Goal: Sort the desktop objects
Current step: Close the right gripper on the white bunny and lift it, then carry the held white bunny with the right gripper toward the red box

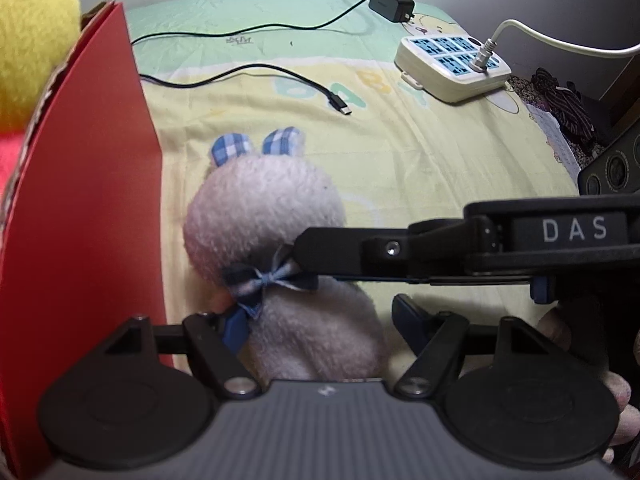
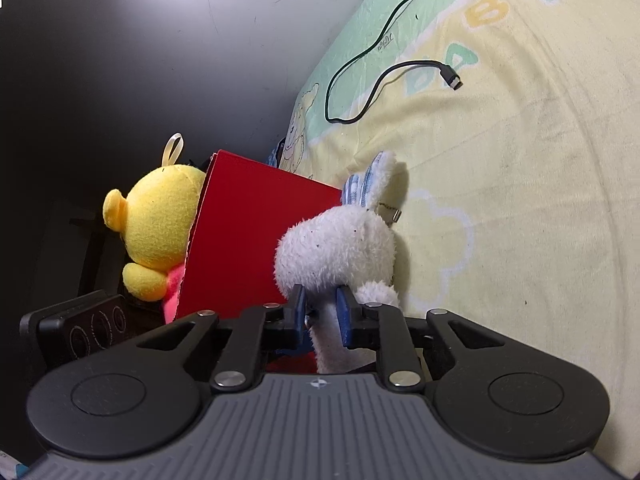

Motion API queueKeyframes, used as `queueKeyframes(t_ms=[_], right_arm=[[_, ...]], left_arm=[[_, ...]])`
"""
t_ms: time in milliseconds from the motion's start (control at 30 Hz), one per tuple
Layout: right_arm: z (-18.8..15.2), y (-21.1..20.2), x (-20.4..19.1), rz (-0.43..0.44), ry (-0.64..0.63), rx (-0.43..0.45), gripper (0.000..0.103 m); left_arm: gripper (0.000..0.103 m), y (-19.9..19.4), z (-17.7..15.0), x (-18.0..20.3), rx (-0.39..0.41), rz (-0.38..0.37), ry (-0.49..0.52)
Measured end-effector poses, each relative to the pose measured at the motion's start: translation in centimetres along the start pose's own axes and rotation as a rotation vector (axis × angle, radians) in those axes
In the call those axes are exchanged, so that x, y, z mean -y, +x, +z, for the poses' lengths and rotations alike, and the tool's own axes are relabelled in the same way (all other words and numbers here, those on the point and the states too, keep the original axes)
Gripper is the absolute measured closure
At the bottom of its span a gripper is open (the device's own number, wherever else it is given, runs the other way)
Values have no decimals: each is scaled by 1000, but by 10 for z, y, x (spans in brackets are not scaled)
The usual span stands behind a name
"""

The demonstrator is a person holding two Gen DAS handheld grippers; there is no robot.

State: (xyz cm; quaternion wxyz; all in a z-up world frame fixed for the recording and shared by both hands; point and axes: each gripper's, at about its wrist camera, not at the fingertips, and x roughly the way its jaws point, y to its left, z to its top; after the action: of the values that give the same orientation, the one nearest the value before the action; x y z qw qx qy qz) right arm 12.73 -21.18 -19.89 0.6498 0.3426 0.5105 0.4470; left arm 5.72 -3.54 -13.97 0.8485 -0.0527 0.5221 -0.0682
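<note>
Right wrist view shows my right gripper (image 2: 322, 307) clamped on the fluffy white plush rabbit (image 2: 340, 248) beside the red cardboard box (image 2: 248, 236), presumably its bin, while my left gripper (image 1: 316, 320) sits spread wide around it.

the right claw (image 2: 320, 312) is clamped on the bunny (image 2: 340, 248) at its neck, blue pads pressed into the fur from both sides. in the left view it reaches in sideways from the right. the left claw (image 1: 316, 328) stands wide, one finger either side of the bunny's body; whether it touches is unclear.
</note>
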Motion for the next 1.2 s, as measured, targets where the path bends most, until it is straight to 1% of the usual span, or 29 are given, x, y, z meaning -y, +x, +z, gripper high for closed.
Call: queueKeyframes(t_ms=[133,367,433,500,533,600,633,700,767,800,933,967,1033,1100,1200], right_arm=[[-18,-11,-4,-7,22,-13,83],[-56,-38,-12,-52,60,-12,83],[-66,-45,-18,-60,59,-2,83],[-75,-52,-22,-55,67,2,82],[-79,-54,-25,-55,68,6,82],[-85,-56,-28,-78,68,10,82],[-87,-58,-28,-90,71,20,82],[-89,-63,-25,-106,100,50,81],[-91,-69,-22,-108,126,84,81],[-92,-72,-23,-111,127,102,81],[-93,-77,-27,-137,117,141,80],[-94,-78,-28,-141,114,147,79],[-96,-81,-29,-136,109,162,71],[-98,-84,-29,-130,106,173,64],[-99,-85,-28,-134,110,181,64]], left_arm=[[28,-6,-9,6,-10,-33,37],[28,-20,-37,27,-46,-105,146],[28,-24,-44,32,-62,-139,174],[28,-27,-51,38,-93,-196,198],[28,-27,-55,43,-111,-210,215],[28,-27,-61,50,-118,-200,254],[28,-27,-62,50,-114,-198,255],[29,-31,-60,45,-96,-215,226],[26,-37,-55,41,-69,-212,214],[23,-39,-54,41,-59,-206,218],[22,-47,-54,47,-32,-184,276],[22,-49,-55,48,-32,-195,289],[21,-56,-56,49,-35,-231,317],[18,-60,-58,49,-30,-241,331],[17,-62,-56,43,-26,-241,310]])
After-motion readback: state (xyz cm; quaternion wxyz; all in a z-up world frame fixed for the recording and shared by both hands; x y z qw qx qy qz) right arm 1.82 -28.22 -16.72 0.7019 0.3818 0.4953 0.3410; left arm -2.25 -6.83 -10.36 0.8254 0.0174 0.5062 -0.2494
